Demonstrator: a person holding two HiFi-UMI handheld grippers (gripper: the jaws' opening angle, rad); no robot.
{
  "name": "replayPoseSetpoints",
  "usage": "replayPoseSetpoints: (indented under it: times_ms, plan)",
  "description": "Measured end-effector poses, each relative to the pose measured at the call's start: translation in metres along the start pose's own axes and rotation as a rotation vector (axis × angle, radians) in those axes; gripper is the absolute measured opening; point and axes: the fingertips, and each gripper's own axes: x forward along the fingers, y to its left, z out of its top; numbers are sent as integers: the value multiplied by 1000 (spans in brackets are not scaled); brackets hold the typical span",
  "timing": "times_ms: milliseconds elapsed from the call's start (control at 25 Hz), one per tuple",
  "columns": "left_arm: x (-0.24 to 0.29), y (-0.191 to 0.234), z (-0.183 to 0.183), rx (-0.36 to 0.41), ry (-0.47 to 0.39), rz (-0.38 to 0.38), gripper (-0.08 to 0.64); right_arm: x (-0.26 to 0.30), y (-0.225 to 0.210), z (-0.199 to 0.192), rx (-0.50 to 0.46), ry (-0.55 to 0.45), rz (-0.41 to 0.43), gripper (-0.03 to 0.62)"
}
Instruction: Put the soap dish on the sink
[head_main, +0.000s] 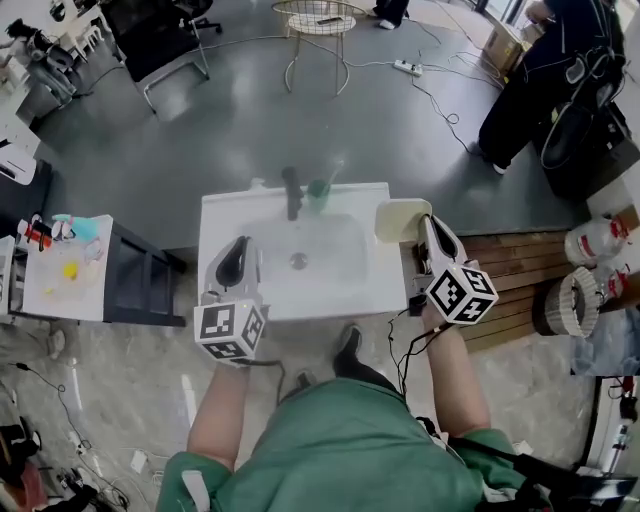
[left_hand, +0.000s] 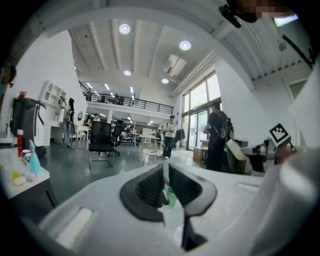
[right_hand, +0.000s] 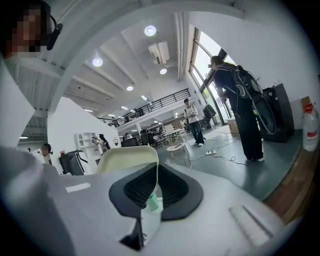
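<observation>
The soap dish (head_main: 398, 218), a cream, rounded shell, sits at the far right corner of the sink (head_main: 225, 215), and part of it reaches out past the right edge. You cannot tell from above whether it rests on the rim or hangs just over it. The sink is a white block with a shallow basin and a drain in the middle, and you stand at its near edge.

Your right gripper (head_main: 432, 232) points along the sink's right edge. Its fingers are pressed close on the dish's thin wall, which stands upright between them in the right gripper view (right_hand: 127, 159).

Your left gripper (head_main: 238, 258) lies over the near left part of the rim. Its fingers are drawn to a narrow slit with nothing in it.

A dark faucet (head_main: 292, 192) stands at the middle of the far edge, with a green cup (head_main: 319, 193) just beside it on the right.
</observation>
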Motion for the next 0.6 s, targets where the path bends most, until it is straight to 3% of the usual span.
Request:
replayPoseSetpoints:
  times_ms: [320, 600]
  plan:
    - [76, -23, -8, 16, 56, 55, 32, 72, -78, -10, 34, 106, 12, 11]
    - [108, -32, -16, 7, 85, 114, 32, 112, -120, -33, 54, 197, 22, 11]
